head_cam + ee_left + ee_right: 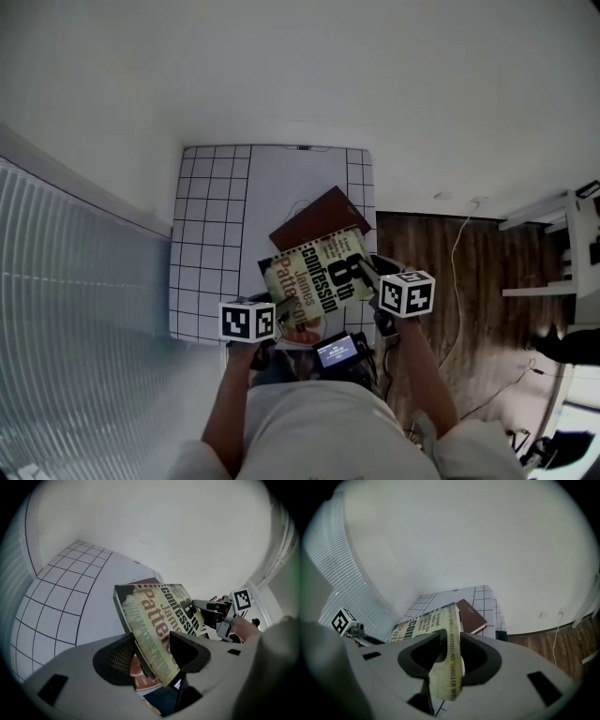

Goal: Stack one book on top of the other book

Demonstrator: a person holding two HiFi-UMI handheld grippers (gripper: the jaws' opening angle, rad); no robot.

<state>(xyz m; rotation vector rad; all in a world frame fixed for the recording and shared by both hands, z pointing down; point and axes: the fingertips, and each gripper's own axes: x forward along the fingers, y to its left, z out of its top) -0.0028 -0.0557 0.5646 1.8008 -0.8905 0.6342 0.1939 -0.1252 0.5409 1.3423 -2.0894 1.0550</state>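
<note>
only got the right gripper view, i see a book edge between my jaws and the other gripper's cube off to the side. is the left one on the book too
Observer: Yes, the left gripper view shows the left gripper with its jaws closed on the paperback near one corner.
Operator: where is it relative to the brown book
Observer: In the head view the paperback covers the near edge of the brown book; the rest shows beyond it on the gridded table.
</note>
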